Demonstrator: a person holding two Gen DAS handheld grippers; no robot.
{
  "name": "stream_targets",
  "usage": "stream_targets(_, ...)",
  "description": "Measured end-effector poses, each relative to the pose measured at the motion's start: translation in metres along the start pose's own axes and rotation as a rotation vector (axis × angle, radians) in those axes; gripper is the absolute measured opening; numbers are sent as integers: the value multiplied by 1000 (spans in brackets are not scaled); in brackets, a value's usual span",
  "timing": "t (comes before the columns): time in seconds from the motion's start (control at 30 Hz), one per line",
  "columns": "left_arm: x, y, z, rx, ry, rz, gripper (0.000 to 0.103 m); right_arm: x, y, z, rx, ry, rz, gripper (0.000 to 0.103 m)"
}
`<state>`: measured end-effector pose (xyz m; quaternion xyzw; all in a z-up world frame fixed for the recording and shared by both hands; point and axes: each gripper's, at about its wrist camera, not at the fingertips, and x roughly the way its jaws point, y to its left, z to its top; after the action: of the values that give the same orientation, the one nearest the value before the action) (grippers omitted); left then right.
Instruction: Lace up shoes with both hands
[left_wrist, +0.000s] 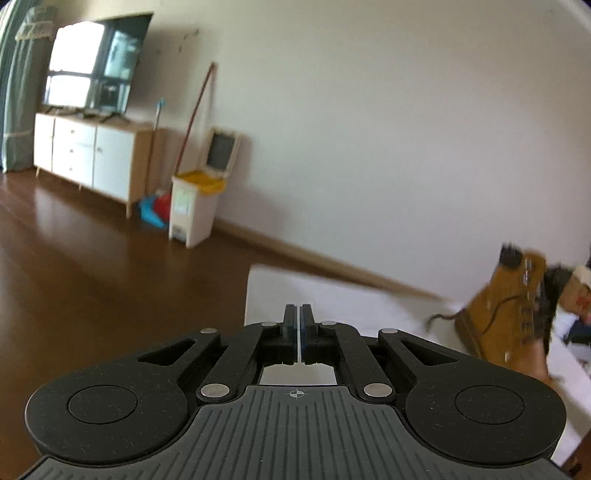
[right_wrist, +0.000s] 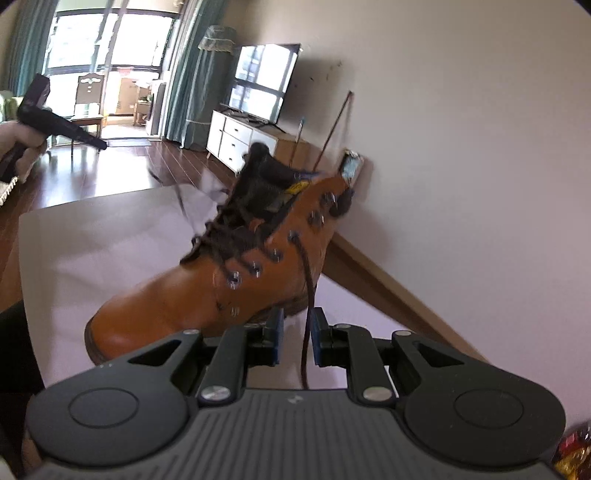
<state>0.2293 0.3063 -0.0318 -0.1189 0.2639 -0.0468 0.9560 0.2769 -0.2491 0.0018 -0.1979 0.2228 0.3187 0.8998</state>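
My right gripper (right_wrist: 297, 338) hangs just beside the tan leather ankle boot (right_wrist: 221, 280) on the white counter (right_wrist: 92, 240), jaws parted w/ the dark brown lace (right_wrist: 308, 306) running between them, pads not pressing it, so it's let go. My left gripper (left_wrist: 297, 325) is clenched on nothing, off by the counter's far corner, well apart from the boot.

Progress, as I judge it: lower eyelets (right_wrist: 255, 267) crossed & laced; upper metal hooks (right_wrist: 325, 206) look bare. This lace end hangs loose from a mid eyelet. Left to do: upper hooks, tighten, tie. Approx halfway.
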Motion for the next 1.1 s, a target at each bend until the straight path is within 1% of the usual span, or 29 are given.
stream_targets(0.03, -1, -1, -4, 5, 8, 5, 1, -1, 1, -3, 1, 9, 0, 21)
stream_targets(0.1, -5, -12, -7, 48, 14, -6, 2, 3, 1, -6, -9, 33, -12, 26)
stream_targets(0.17, -3, -31, -6, 89, 23, -54, 3, 10, 0, -7, -18, 43, -15, 28)
stream_targets(0.2, 0, -46, -4, 124, 27, -84, 7, 14, -1, -6, -22, 39, -15, 28)
stream_targets(0.23, 4, -61, -3, 159, 31, -114, 15, 17, -1, -5, -26, 32, -12, 28)
stream_targets(0.27, 8, -77, -1, 196, 35, -143, 19, 20, -1, -4, -28, 25, -8, 28)
stream_targets(0.3, 14, -94, 0, 242, 40, -169, 21, 23, -2, -2, -30, 17, -1, 28)
stream_targets(0.37, 26, -128, 2, 344, 46, -217, 22, 32, -1, 3, -35, 4, 5, 30)
stream_targets(0.43, 35, -147, -2, 414, 37, -225, 23, 42, -1, 7, -38, -3, -1, 31)
stream_targets(0.47, 43, -164, -3, 471, 38, -236, 23, 46, -3, 8, -30, -8, -2, 31)
stream_targets(0.53, 59, -197, -4, 582, 42, -255, 31, 52, -8, 11, -7, -18, 7, 31)
stream_targets(0.6, 66, -214, -9, 658, 42, -214, 35, 57, -10, 11, -2, -13, -16, 33)
stream_targets(0.63, 69, -222, -11, 692, 42, -194, 39, 58, -11, 11, 5, -11, -20, 33)
stream_targets(0.7, 71, -228, -16, 719, 49, -149, 45, 57, -13, 9, 35, -7, -36, 38)
stream_targets(0.77, 74, -232, -20, 722, 46, -115, 47, 54, -14, 5, 63, 5, -59, 41)
stream_targets(0.83, 79, -235, -23, 675, 67, -104, 57, 50, -13, -1, 99, 16, -77, 42)
stream_targets(0.97, 80, -237, -26, 639, 85, -88, 57, 42, -8, -11, 159, 25, -87, 46)
stream_targets(1.1, 77, -242, -28, 629, 84, -88, 62, 32, -1, -20, 177, 32, -92, 48)
